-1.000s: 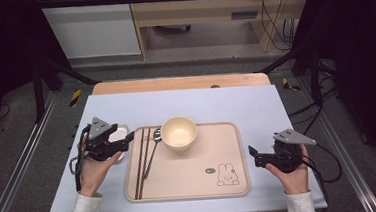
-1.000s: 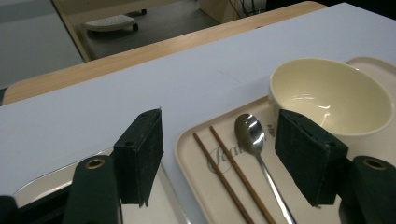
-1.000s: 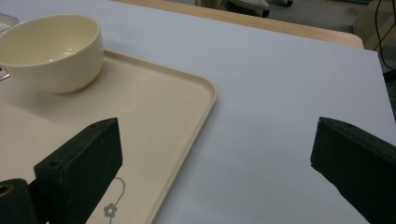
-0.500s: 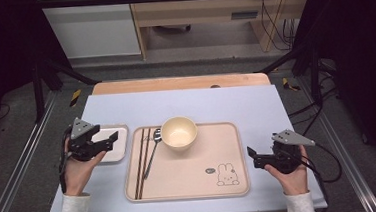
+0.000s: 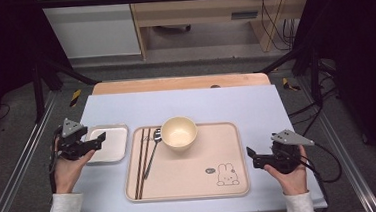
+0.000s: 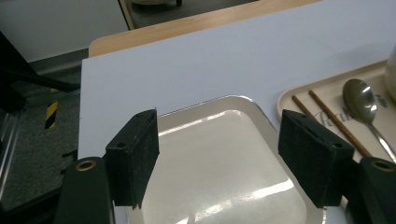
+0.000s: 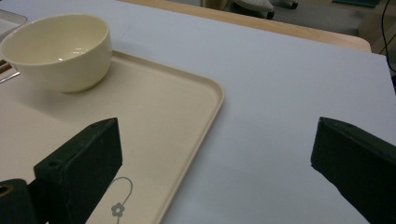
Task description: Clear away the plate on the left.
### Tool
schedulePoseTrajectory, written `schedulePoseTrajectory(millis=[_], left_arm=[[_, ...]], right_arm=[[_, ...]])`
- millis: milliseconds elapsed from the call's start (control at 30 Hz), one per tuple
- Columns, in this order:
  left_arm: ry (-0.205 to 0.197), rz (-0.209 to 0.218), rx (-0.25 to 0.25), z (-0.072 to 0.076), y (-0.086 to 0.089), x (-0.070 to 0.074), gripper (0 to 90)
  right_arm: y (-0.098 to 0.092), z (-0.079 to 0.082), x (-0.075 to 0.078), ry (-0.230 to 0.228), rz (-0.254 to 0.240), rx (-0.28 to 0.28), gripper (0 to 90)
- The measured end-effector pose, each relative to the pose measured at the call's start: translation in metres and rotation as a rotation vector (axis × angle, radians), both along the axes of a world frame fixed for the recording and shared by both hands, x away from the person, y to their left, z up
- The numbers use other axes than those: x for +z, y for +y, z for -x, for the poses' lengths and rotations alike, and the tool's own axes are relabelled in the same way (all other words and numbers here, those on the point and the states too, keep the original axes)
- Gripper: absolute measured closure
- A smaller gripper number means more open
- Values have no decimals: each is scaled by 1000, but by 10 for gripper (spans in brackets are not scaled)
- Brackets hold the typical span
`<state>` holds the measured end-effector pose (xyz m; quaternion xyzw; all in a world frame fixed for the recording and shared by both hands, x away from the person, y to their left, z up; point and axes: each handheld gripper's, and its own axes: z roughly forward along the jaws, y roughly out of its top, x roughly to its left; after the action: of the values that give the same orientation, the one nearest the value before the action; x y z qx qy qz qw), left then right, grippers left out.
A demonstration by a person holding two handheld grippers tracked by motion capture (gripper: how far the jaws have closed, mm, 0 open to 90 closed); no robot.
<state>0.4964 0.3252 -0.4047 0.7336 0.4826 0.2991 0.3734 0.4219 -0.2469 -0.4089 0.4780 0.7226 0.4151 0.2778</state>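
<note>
Progress: likely unfinished; the steel dish (image 5: 107,143) lies on the counter (image 5: 186,103), just left of the tray (image 5: 191,186), apparently not yet gripped.
Left claw (image 6: 219,156): spread wide over the dish, jaws apart on either side, empty.
Right claw (image 7: 215,172): spread, empty, at the tray's right edge.
On tray: bowl (image 5: 179,131), spoon (image 5: 154,144), chopsticks (image 5: 142,162).
Materials: dish shiny, rounded-square metal; tray matte beige with rabbit print; bowl glossy cream; counter smooth pale.

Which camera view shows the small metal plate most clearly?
The left gripper view: the metal plate lies large between the open jaws, empty and shiny. The high view shows it whole but small, left of the tray. The right gripper view faces the bowl.
</note>
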Motion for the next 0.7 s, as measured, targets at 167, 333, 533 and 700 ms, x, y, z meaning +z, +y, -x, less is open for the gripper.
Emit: schedulePoseTrajectory(millis=[167, 333, 533, 700], left_arm=[[28, -15, 27, -7, 13, -9, 316], [49, -21, 43, -11, 19, -14, 347], [74, -21, 84, -16, 33, -28, 389], [106, -21, 107, -21, 42, -37, 421]], right_arm=[[1, -1, -1, 3, 5, 3, 23], [1, -1, -1, 4, 6, 2, 23], [2, -2, -2, 9, 11, 4, 23], [3, -3, -3, 14, 16, 2, 23]])
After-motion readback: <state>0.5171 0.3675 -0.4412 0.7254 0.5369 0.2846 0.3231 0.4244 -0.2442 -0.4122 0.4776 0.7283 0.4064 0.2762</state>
